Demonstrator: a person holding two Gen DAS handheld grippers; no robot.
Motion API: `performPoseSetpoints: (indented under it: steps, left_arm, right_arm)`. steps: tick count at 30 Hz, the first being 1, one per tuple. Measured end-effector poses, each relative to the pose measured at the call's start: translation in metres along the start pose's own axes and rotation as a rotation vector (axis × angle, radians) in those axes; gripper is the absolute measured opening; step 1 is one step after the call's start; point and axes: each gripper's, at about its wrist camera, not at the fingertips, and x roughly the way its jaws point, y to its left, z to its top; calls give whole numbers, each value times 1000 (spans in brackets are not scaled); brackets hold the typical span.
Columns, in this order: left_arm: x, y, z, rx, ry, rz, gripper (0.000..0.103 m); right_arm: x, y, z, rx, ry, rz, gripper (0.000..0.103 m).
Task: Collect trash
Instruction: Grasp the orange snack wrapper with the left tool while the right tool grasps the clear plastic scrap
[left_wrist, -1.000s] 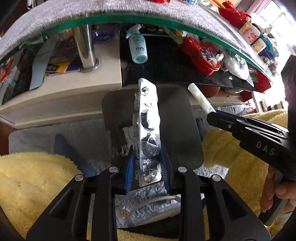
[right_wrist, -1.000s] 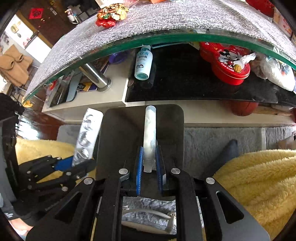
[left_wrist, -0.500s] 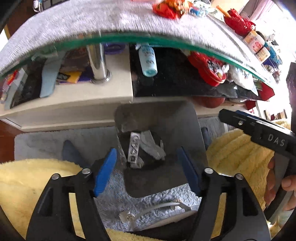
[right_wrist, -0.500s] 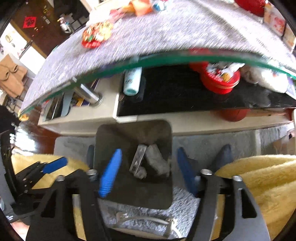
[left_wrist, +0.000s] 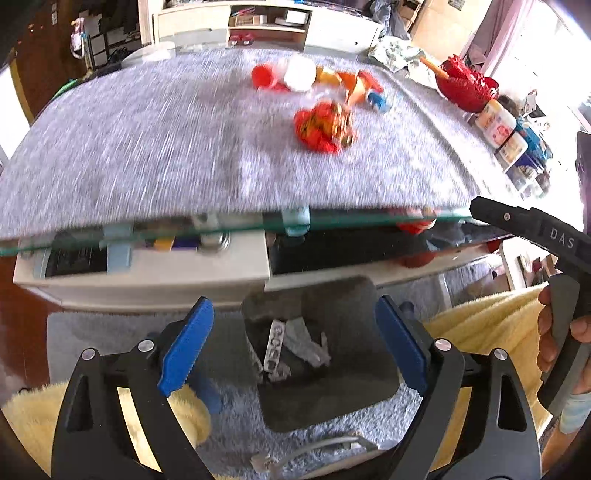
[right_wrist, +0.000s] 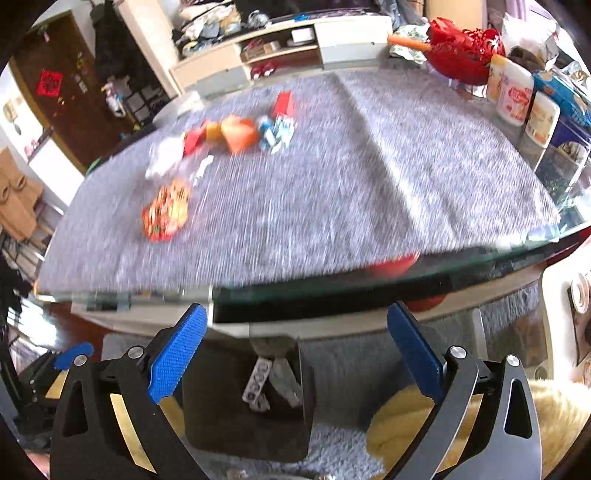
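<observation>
Both hand-held grippers hang above the dark bin (left_wrist: 325, 354) on the grey rug. The left hand-held gripper (left_wrist: 291, 350) is spread wide with nothing between its blue pads (left_wrist: 186, 345). The right hand-held gripper (right_wrist: 295, 358) is just as wide and just as empty. Inside the bin lie an emptied pill strip (left_wrist: 274, 345) and a scrap of crumpled wrapping (left_wrist: 308, 345), close together.

The rest of the trash sits up on the bench (left_wrist: 147, 147), on its grey cloth. A crumpled red and orange wrapper (left_wrist: 324, 127) lies toward the middle. Beyond it, nearer the far edge, is a loose cluster of red, white, orange and blue litter (left_wrist: 317, 79) (too blurred to name piece by piece).

The risk, as I judge it, lies in the reach over the near glass edge: a finger could knock the edge or drag the cloth and scatter the light pieces. The crumpled wrapper is springy and may slide out of a shallow pinch. At the right edge stand a red bowl (right_wrist: 465, 48) and some jars (right_wrist: 515, 90), which a wide sweep could strike.
</observation>
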Motion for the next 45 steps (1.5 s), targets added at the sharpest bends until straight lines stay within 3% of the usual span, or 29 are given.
performPoseSetpoints:
  steps: [17, 23, 34, 38, 45]
  left_arm:
    - [40, -16, 104, 31, -53, -9, 85]
    - [60, -23, 121, 45, -45, -14, 83]
    - [85, -22, 132, 35, -2, -39, 49]
    - [85, -24, 131, 42, -7, -32, 44]
    - [65, -26, 122, 55, -43, -30, 42]
  right_arm:
    - [51, 8, 97, -17, -66, -1, 97]
    - [77, 13, 118, -42, -44, 36, 68]
    - [104, 23, 127, -82, -4, 71, 19]
    - [101, 24, 123, -96, -6, 66, 10]
    - [68, 26, 111, -100, -41, 82, 8]
